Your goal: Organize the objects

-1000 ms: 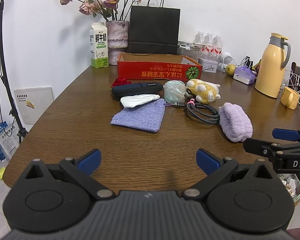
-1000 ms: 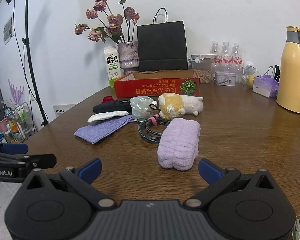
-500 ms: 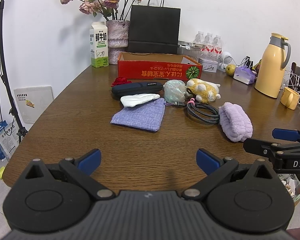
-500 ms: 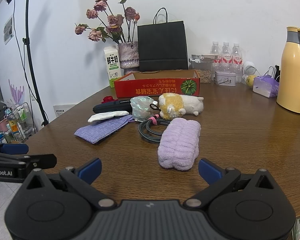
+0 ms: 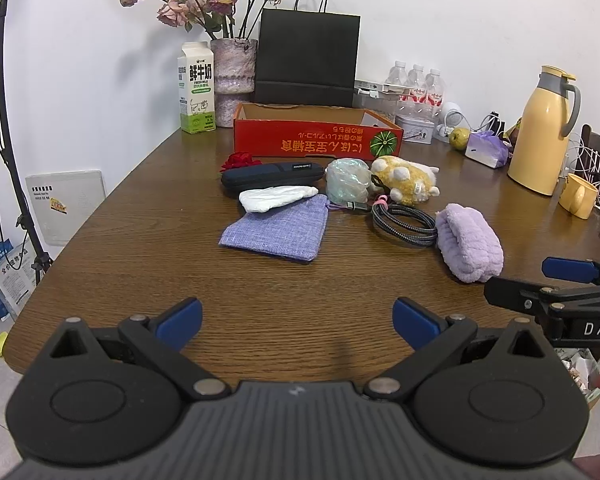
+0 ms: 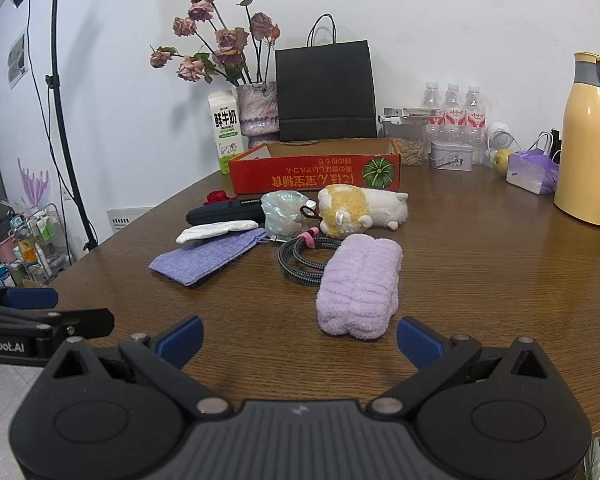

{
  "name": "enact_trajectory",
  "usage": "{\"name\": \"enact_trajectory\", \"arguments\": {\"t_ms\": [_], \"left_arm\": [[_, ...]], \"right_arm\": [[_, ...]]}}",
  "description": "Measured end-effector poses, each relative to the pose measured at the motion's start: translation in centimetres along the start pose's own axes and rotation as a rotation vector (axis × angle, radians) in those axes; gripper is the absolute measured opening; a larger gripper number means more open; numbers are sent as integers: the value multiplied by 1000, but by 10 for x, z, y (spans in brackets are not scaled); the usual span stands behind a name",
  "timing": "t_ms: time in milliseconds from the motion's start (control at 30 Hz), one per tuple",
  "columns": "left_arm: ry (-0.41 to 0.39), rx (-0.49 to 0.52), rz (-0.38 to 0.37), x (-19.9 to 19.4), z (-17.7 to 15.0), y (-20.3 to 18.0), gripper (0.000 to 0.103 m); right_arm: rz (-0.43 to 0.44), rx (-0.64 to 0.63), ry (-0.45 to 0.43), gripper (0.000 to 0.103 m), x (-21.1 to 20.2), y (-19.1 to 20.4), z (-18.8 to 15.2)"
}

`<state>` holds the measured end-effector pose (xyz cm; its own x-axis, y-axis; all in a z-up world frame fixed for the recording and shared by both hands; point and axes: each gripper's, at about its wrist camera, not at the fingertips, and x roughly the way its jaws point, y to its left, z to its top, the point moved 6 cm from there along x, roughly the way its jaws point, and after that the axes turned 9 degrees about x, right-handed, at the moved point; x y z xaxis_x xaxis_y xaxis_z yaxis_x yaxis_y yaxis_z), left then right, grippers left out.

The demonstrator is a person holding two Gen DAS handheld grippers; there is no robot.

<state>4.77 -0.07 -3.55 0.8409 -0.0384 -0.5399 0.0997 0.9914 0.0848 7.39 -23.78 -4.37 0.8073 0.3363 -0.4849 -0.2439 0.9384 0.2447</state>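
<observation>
Both tongs, the left gripper (image 5: 297,317) and right gripper (image 6: 299,336), are hovering wide and empty over bare wooden table (image 5: 260,304) near its front edge. One lilac towel roll (image 6: 360,286) is lying just ahead; one red box (image 5: 318,138) is sitting behind, its inside hidden.

Milk carton (image 5: 196,87): "FRESH MILK"; left gripper (image 6: 4,346) side: "nRobot.AI"

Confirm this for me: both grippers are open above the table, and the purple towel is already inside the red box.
Not quite. Both the left gripper and right gripper are open, but the purple towel lies on the table, in front of the red box, beside the coiled cable. The right wrist view shows it.
</observation>
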Motion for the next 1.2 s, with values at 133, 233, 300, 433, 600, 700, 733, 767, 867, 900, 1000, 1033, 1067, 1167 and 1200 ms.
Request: {"name": "enact_trajectory", "arguments": {"t_ms": [133,233,300,433,600,700,733,767,867,900,1000,1033,1067,1167,1200], "left_arm": [[0,1,0,0,0,0,103],[0,0,0,0,0,0,103],[0,0,0,0,0,0,103],[0,0,-1,0,0,0,103],[1,0,-1,0,0,0,103],[0,0,-1,0,0,0,103],[0,1,-1,0,0,0,103],[0,0,-1,0,0,0,103],[0,0,-2,0,0,0,103],[1,0,-1,0,0,0,103],[5,0,-1,0,0,0,103],[8,0,-1,1,0,1,103],[10,-1,-2,2,0,1,103],[12,0,3,4,0,2,103],[13,-1,5,5,1,4,103]], "right_arm": [[-1,0,-1,103,0,0,0],[-1,0,0,103,0,0,0],[-1,0,0,103,0,0,0],[-1,0,-1,103,0,0,0],[-1,0,-1,103,-1,0,0],[-1,0,0,103,0,0,0],[-1,0,0,103,0,0,1],[-1,0,0,103,0,0,1],[-1,0,0,103,0,0,1],[-1,0,0,103,0,0,1],[-2,0,3,103,0,0,0],[-2,0,4,103,0,0,0],[-2,1,6,103,1,0,-1],[-3,1,9,103,2,-1,-1],[-3,1,8,103,3,-2,-1]]}}
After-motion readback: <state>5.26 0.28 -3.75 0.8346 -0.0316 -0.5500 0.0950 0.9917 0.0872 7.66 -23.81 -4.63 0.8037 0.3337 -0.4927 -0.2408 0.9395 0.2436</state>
